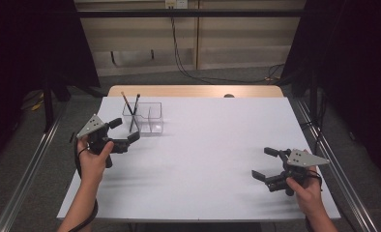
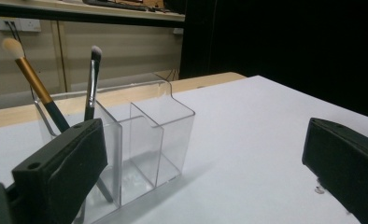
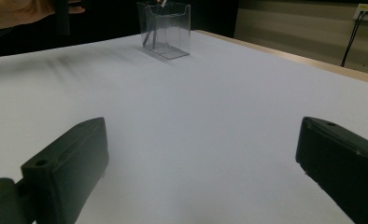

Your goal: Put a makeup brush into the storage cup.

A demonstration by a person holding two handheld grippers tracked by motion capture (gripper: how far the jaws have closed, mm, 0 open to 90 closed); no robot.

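Left hand-held gripper (image 1: 125, 129) open and empty beside the clear acrylic three-compartment organiser (image 1: 144, 117) at 11 o'clock on the white desk (image 1: 212, 154), right hand-held gripper (image 1: 266, 164) likewise open at 4 o'clock; two slim makeup brushes (image 2: 91, 81) inside look light, stiff, slippery, best pinched mid-handle.

Holding left gripper (image 1: 124, 130) at centre-left of frame, jaws gaping wide; right gripper (image 1: 265, 163) hovering lower right, also spread, both w/ nothing between.

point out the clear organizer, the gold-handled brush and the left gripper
clear organizer (image 2: 175, 135), left gripper view, front wall
gold-handled brush (image 2: 32, 80), left gripper view, gold ferrule
left gripper (image 1: 123, 131), high view, between its fingertips
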